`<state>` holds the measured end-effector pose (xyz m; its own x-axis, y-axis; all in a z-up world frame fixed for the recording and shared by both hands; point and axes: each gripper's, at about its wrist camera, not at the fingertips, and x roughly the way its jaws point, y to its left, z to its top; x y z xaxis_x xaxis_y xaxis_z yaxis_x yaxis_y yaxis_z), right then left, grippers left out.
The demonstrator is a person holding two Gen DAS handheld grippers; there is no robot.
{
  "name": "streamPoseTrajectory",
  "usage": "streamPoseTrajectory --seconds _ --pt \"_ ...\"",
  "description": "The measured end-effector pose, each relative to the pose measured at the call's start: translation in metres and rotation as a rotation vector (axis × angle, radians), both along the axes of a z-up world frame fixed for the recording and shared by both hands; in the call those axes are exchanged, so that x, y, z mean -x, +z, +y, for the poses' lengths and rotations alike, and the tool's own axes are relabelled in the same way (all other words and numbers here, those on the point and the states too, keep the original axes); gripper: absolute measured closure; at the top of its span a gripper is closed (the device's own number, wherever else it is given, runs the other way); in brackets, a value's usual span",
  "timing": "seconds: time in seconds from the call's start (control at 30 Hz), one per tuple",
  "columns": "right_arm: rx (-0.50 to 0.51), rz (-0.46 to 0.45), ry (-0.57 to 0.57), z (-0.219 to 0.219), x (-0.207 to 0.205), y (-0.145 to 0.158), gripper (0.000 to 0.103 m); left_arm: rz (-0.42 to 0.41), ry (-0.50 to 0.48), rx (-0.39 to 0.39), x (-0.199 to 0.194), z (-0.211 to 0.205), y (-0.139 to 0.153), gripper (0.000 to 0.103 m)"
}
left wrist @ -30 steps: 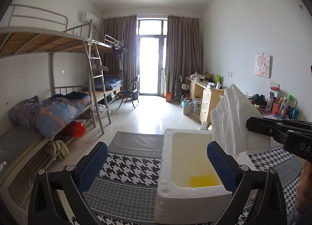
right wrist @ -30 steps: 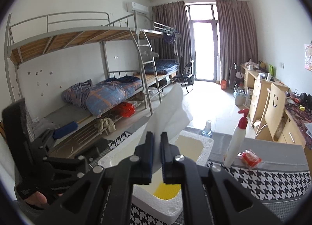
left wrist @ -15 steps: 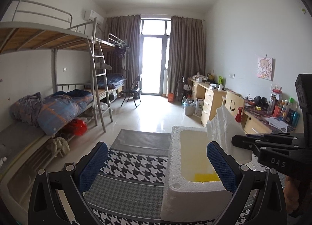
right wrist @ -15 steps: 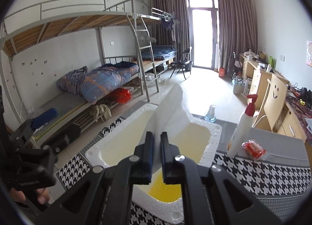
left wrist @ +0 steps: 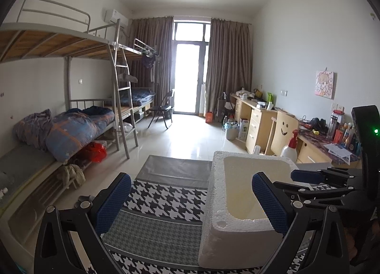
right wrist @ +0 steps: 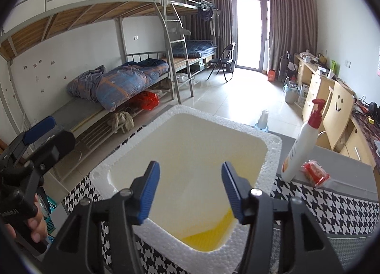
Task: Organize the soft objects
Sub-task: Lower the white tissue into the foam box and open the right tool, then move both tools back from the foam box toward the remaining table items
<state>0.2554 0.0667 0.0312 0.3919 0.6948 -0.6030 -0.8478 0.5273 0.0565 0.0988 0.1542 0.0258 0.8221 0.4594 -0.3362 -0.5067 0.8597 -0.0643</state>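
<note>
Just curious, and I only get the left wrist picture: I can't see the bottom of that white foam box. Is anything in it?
Observer: Yes. The right wrist view looks down into the foam box and shows something yellow on its floor, at the near end.
Operator: Is the other gripper holding anything?
Observer: No. The right gripper hangs above the box, jaws wide apart, with nothing between them.
Operator: Anything beside that white bottle?
Observer: A small red packet lies right by the base of the white bottle.
</note>
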Motion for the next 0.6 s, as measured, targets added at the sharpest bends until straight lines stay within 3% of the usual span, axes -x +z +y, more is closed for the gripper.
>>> streamPoseTrajectory --seconds 0.1,0.27,0.33,0.6 --pt "-0.014 -0.006 -0.007 -0.005 0.001 0.004 0.038 0.004 -0.003 -0.002 0.0 -0.005 0.0 0.001" --pt "-0.079 -0.041 -0.028 -0.022 0.005 0.016 0.011 0.006 -0.01 -0.01 0.0 -0.013 0.002 0.001" --pt "-0.093 -0.056 -0.035 -0.028 0.007 0.02 0.007 0.007 -0.013 -0.016 0.001 -0.016 0.002 0.001" --pt "-0.124 -0.066 -0.048 -0.046 0.01 0.025 0.007 0.004 -0.026 -0.03 0.004 -0.032 0.007 0.001"
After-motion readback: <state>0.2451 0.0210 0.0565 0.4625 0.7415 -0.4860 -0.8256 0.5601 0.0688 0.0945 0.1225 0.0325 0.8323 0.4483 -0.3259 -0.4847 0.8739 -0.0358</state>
